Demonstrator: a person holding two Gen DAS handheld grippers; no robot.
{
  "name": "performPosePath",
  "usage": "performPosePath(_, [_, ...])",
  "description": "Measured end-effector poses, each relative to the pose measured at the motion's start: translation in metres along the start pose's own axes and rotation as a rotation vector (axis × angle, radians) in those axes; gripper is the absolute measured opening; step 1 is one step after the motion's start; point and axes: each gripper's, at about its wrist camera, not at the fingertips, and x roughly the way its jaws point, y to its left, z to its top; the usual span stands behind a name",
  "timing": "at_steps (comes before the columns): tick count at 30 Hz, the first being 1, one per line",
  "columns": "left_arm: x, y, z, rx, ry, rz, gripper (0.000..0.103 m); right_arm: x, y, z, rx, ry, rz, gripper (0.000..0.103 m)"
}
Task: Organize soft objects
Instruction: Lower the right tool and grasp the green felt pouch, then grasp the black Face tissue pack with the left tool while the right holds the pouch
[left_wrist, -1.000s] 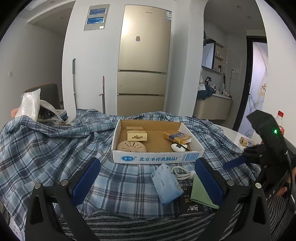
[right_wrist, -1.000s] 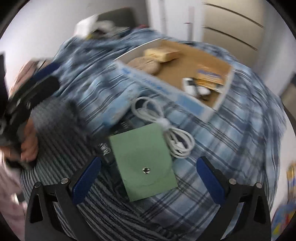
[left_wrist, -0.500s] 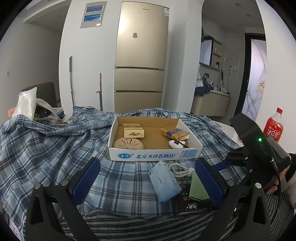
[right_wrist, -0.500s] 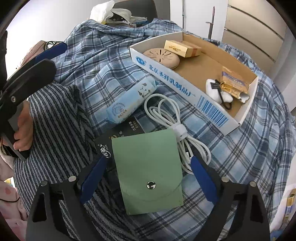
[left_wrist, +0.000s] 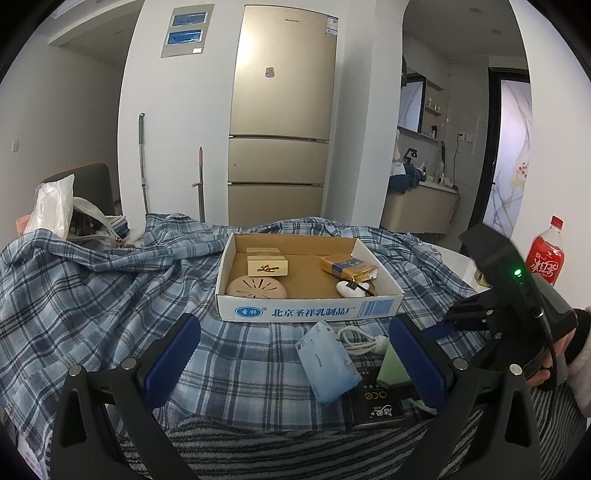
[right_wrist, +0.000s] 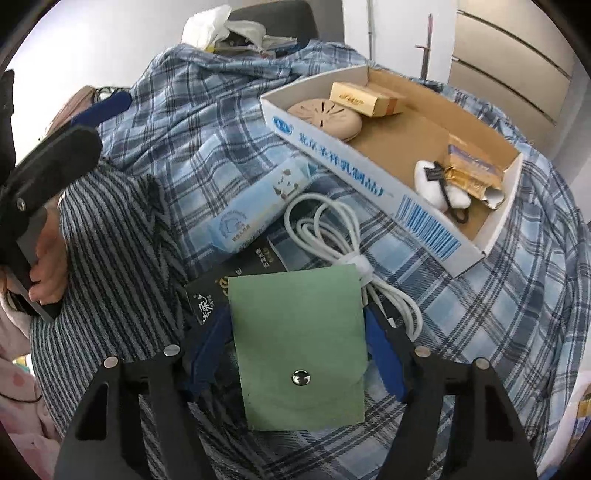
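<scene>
A green snap pouch (right_wrist: 299, 339) lies flat on a black packet (right_wrist: 210, 295), beside a coiled white cable (right_wrist: 332, 236). My right gripper (right_wrist: 297, 354) straddles the pouch. Its jaws are closing, with a blue pad at each side edge of the pouch, which is not buckled. A light blue tissue pack (right_wrist: 255, 210) lies in front of the cardboard box (right_wrist: 369, 173). My left gripper (left_wrist: 295, 362) hovers open over the plaid cloth (left_wrist: 92, 295), nothing between its fingers. From there the pouch (left_wrist: 391, 365) and tissue pack (left_wrist: 327, 362) lie ahead to the right.
The box holds small cartons, a round tan disc, and a white item. A striped cloth (right_wrist: 110, 258) covers the near edge. A red soda bottle (left_wrist: 546, 254) stands at the far right. A plastic bag (left_wrist: 55, 206) sits on a chair at the left. A fridge (left_wrist: 280, 122) stands behind.
The right gripper has come down and forward over the green pouch, and its jaws have narrowed from wide apart to the pouch's edges. The left gripper's view has stayed about the same.
</scene>
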Motion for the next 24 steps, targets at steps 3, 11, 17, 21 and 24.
performPosePath(3, [-0.002, 0.0, 0.0, -0.006, -0.002, -0.001, 0.103, -0.015, -0.004, -0.001, 0.079, -0.061, -0.025, 0.07])
performPosePath(11, [-0.001, 0.0, 0.0, -0.002, -0.004, 0.002, 0.103, -0.076, 0.015, -0.018, 0.358, -0.347, -0.146, 0.071])
performPosePath(17, [-0.003, 0.002, 0.0, -0.009, -0.013, 0.005, 0.103, -0.08, 0.029, -0.028, 0.389, -0.467, -0.294, 0.071])
performPosePath(21, [-0.004, 0.002, 0.0, -0.007, -0.013, 0.007, 0.103, -0.089, 0.04, -0.037, 0.356, -0.588, -0.436, 0.071])
performPosePath(24, [-0.005, 0.002, 0.001, -0.004, -0.011, 0.007, 0.103, -0.09, 0.036, -0.039, 0.369, -0.616, -0.414, 0.071])
